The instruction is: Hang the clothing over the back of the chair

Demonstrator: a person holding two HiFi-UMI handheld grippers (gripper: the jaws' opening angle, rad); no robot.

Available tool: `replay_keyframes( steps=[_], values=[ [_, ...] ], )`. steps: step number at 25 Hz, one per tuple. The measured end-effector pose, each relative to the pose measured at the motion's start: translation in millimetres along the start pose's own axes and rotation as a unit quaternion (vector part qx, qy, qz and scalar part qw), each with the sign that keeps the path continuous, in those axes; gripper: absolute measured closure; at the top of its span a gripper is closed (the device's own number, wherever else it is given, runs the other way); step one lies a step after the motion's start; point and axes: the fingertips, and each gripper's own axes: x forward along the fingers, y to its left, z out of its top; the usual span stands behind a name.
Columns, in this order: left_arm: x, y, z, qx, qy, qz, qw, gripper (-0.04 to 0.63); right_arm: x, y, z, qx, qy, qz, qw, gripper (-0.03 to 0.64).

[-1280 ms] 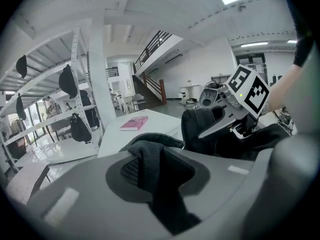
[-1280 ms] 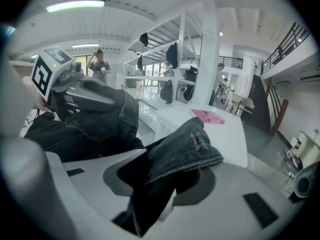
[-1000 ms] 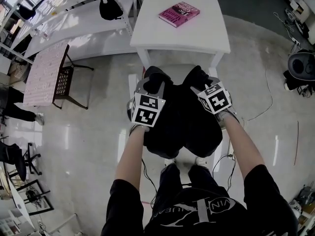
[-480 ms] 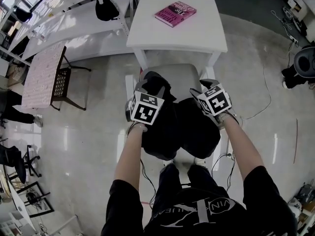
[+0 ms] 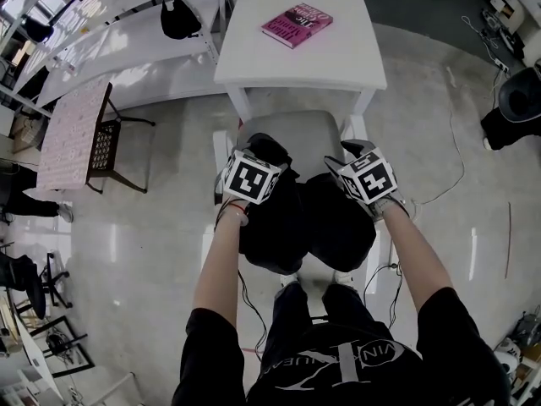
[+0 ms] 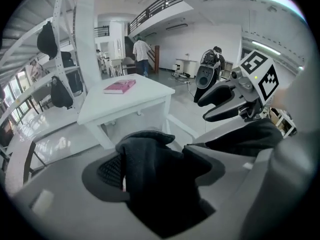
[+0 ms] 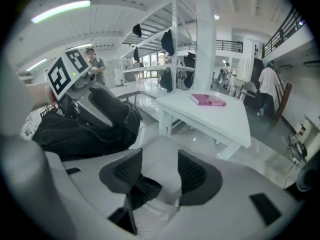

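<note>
1. Clothing (image 5: 308, 222), a dark garment, lies draped over the back of the chair (image 5: 292, 129), hanging down the near side, with a bunched fold at the far left of the seat.
2. Left gripper (image 6: 159, 156): its jaws have just been opening and now stand spread. The bunched fold sits loose between them and over the right-hand jaw, not pinched.
3. Right gripper (image 7: 160, 171): its jaws also stand apart, over the white mesh of the chair back (image 7: 150, 216). A scrap of dark cloth lies against the left pad, unclamped.
4. Step in hand, as I judge it: letting go, with the hanging nearly done.
5. The next move calls for lifting both grippers clear without snagging the cloth. The left fold may want smoothing so the garment cannot slide off.
</note>
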Motion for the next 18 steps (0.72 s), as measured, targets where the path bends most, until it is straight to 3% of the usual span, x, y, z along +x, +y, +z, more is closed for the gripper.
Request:
replay_keyframes(
  steps=[6, 10, 18],
  values=[
    [1.8, -6.9, -14.1, -0.007, 0.049, -0.015, 0.9987, 0.229, -3.2, 2.3, -1.9, 0.0, -0.002, 0.001, 1.0, 0.402],
    [-4.3, -1.7, -24.2, 0.004, 0.076, 0.007, 0.9971, 0.206, -10.3, 8.8, -2.0, -0.002, -0.009, 0.002, 1.0, 0.402],
    [-22.9, -13.1, -16.6, -0.007, 0.039, 0.019, 0.999, 0.206, -29.4, 15.6, 3.0, -0.005, -0.027, -0.001, 1.0, 0.404]
  ],
)
